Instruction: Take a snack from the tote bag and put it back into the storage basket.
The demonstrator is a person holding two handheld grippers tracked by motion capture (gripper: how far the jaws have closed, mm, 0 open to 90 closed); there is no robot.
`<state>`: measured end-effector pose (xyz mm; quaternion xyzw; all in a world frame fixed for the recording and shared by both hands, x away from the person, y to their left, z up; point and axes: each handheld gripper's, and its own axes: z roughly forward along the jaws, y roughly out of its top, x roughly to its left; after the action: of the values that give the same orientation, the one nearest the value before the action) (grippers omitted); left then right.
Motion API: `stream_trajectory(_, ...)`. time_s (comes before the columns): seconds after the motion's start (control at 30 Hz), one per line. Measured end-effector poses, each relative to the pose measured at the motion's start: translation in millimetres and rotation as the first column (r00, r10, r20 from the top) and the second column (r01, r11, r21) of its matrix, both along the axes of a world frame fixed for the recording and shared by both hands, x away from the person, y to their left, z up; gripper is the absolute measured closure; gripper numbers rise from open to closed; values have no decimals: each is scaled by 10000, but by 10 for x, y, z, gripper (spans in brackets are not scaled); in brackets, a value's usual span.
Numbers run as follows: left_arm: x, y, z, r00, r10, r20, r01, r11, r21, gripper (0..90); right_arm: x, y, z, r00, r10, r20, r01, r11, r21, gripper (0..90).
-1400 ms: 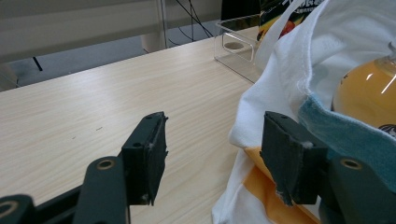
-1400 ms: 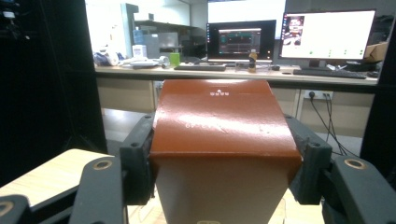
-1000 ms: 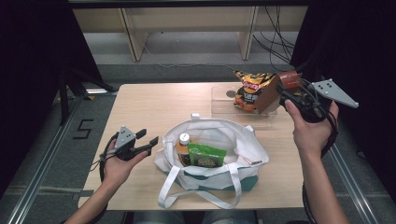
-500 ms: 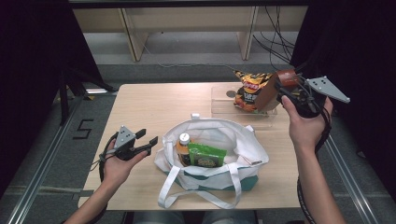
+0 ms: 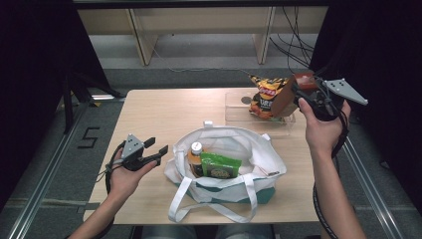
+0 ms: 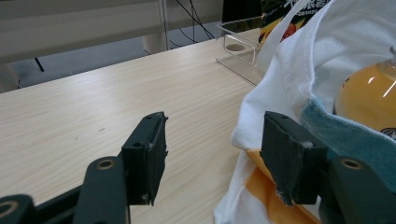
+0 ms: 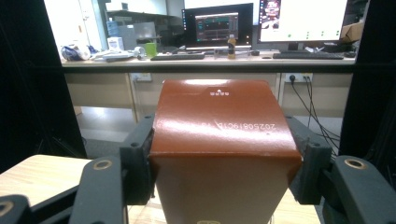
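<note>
My R gripper is clamped on the brown box, jaws wide on its sides, held up over the clear tray at approx 1 o'clock on the table, right by what looks like a chip bag. L gripper is open w/ nothing in it, at 9 o'clock beside the white tote bag.

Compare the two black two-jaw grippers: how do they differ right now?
The right gripper is shut on a brown cardboard box, pads against both its sides; the left gripper is open with nothing between its jaws. The right gripper is held up above the clear plastic tray at the table's far side; the left gripper sits low beside the white cloth tote bag. Both are black and hand-held.
</note>
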<state>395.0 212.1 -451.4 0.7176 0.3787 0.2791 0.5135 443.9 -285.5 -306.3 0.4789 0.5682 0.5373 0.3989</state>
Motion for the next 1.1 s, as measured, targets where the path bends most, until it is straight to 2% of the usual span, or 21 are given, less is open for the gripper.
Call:
stream_trajectory(0.13,13,-2,-11,9999,-110,75,110,9999,4,402,35,-10,-16,9999,-59,-85,59,10000,-63,390)
stream_trajectory(0.23,1,-13,-12,10000,3,-49,-4,10000,-34,402,62,-26,-35,9999,-144,-84,144,9999,-91,390)
stream_trajectory(0.57,5,-7,-11,10000,-3,-50,3,10000,-23,401,146,-68,-103,9993,-308,-234,307,9995,-52,390)
stream_trajectory(0.73,5,-13,-17,10000,4,-58,-4,10000,-26,402,194,-80,-133,9989,-383,-258,377,9990,-238,390)
stream_trajectory(0.8,5,-13,-17,10000,-4,-58,4,10000,-11,402,202,-74,-146,9985,-420,-358,415,9990,-133,390)
stream_trajectory(0.83,5,-13,-18,10000,-1,-62,1,10000,-18,401,215,-86,-154,9987,-401,-308,393,9989,-263,390)
stream_trajectory(0.93,4,-14,-17,10000,-3,-60,3,10000,-12,402,225,-71,-169,9977,-493,-463,486,9987,-148,390)
stream_trajectory(1.07,3,-15,-18,10000,-10,-67,10,10000,-24,402,252,-81,-194,9979,-521,-396,513,9985,-210,390)
stream_trajectory(1.1,3,-15,-17,10000,-12,-65,12,10000,-16,402,254,-93,-202,9979,-491,-425,476,9982,-363,390)
